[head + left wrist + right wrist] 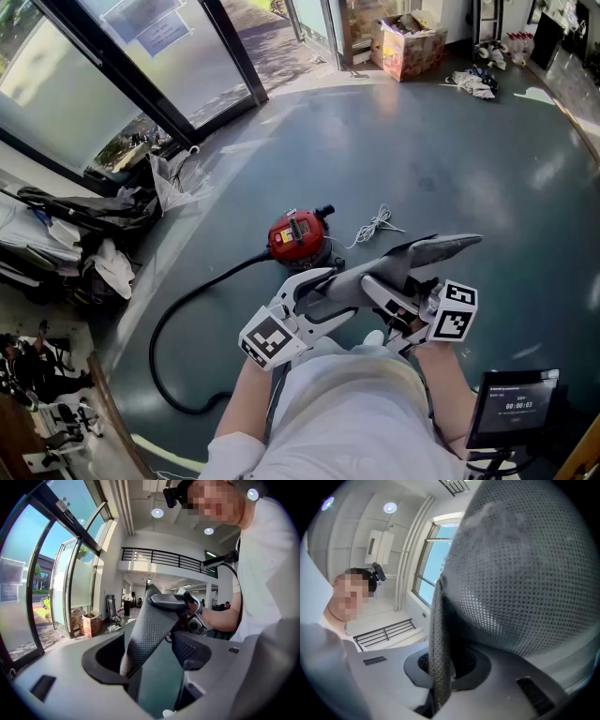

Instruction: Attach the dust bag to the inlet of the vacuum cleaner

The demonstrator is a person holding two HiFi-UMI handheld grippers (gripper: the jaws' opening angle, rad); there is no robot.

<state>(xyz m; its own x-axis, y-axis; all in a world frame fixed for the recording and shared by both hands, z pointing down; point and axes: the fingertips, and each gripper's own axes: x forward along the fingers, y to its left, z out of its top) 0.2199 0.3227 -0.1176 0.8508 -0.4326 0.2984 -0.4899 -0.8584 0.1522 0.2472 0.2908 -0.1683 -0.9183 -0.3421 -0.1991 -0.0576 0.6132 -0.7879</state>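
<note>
— Fingers (107,660) of the left gripper (330,292): condition?

— Spread wide. One end of the grey dust bag (424,251) hangs in the gap, close against one pad. Neither pad is seen pressing on it, so there is no grip on that side.

— And the right gripper (377,287)?

— Its fingers (480,670) are closed tight on a fold of the bag's perforated fabric, pinched edge-on between the pads. In the right gripper view the rest of the bag bulges above and to the right.

— Position of the bag in the scene?

— Off the floor, carried between the two grippers in front of the person's chest. Its loose end reaches out to the right and far side. The grippers face each other and stand near together.

— The vacuum cleaner (298,234)?

— Red, standing on the dark floor just beyond the grippers, apart from the bag. A black hose (152,354) runs from it to the left and loops back toward the near side. I cannot make out the inlet.

— Other items noted?

— A white cord (375,225) lies on the floor just right of the vacuum cleaner. A cardboard box (410,45) sits at the far side of the room. A small screen (514,405) stands at the near right, beside the person's right arm.
</note>
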